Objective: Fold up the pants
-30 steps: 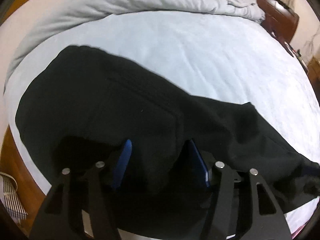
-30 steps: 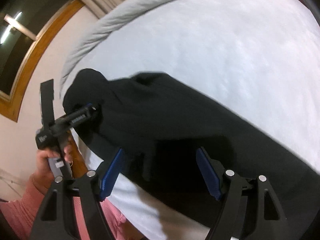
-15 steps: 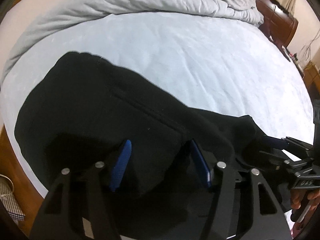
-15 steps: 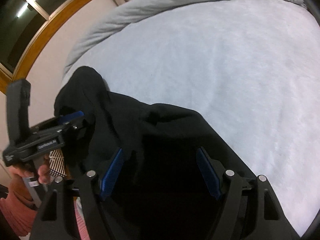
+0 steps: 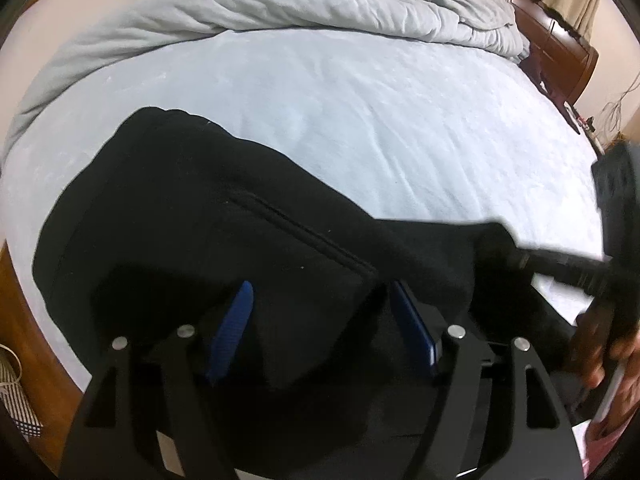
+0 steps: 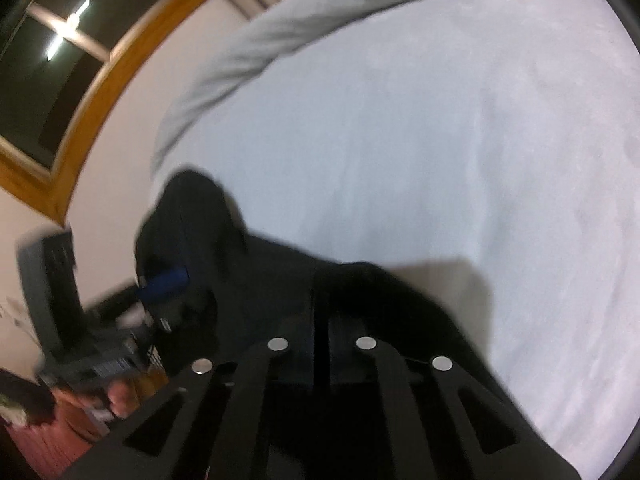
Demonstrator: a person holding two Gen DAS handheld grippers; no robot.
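Observation:
The black pants (image 5: 208,232) lie on the pale blue bed sheet (image 5: 400,120), waist end to the left, a seam running diagonally across them. My left gripper (image 5: 324,312) is open, its blue pads on either side of a raised fold of the cloth. My right gripper (image 6: 320,308) is shut on the pants' black cloth (image 6: 360,288) and lifts it off the sheet. It shows in the left wrist view (image 5: 560,264) at the right, blurred. The left gripper shows in the right wrist view (image 6: 164,284) at the left, over the pants.
A rolled grey duvet (image 5: 300,0) lies along the far side of the bed. A dark wooden headboard (image 5: 560,44) stands at the right. The bed's wooden frame (image 5: 16,320) runs along the left edge. A wood-framed window (image 6: 60,80) is on the wall.
My right gripper has closed on the pants' cloth; it was open before. It has pulled the cloth up and towards the left gripper. My left gripper has stayed open over the fold.

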